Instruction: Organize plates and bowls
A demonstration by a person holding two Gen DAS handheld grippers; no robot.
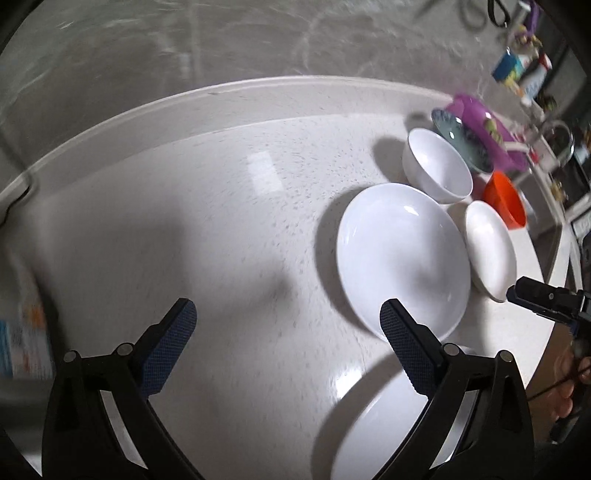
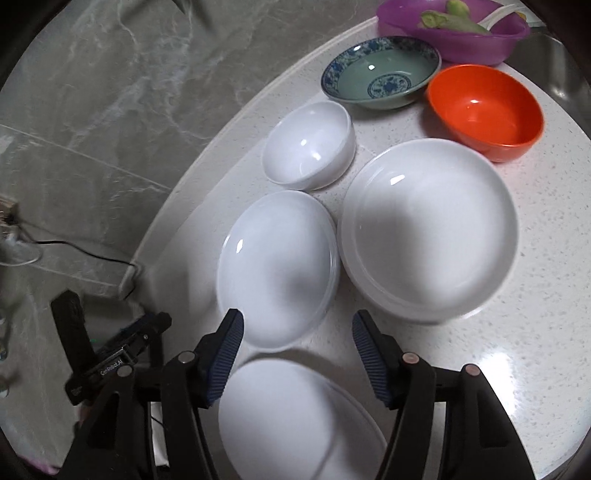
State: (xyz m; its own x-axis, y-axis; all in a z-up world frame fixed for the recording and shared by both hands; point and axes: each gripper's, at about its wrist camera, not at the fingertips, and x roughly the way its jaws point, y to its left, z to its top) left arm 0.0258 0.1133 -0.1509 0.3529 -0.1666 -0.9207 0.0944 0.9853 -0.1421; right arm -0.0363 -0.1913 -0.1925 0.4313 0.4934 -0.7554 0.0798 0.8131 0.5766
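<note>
- Left gripper (image 1: 288, 325): jaws spread wide, nothing between the blue pads, only bare white speckled countertop (image 1: 221, 229) beyond the tips.
- Right gripper (image 2: 297, 332): jaws partly spread, pinching nothing, hovering above the dishes.
- Directly under the right gripper: near white plate (image 2: 295, 424), close to the camera.
- Just ahead of its tips: medium white plate (image 2: 277, 269); ahead and right, large white plate (image 2: 428, 229), edges almost touching.
- Farther ahead: small white bowl (image 2: 308, 144), then blue-patterned bowl (image 2: 380, 70), orange bowl (image 2: 485, 110) and purple bowl (image 2: 454, 29) holding green vegetables.
- At far left of the right gripper's view: the other gripper's black frame.
</note>
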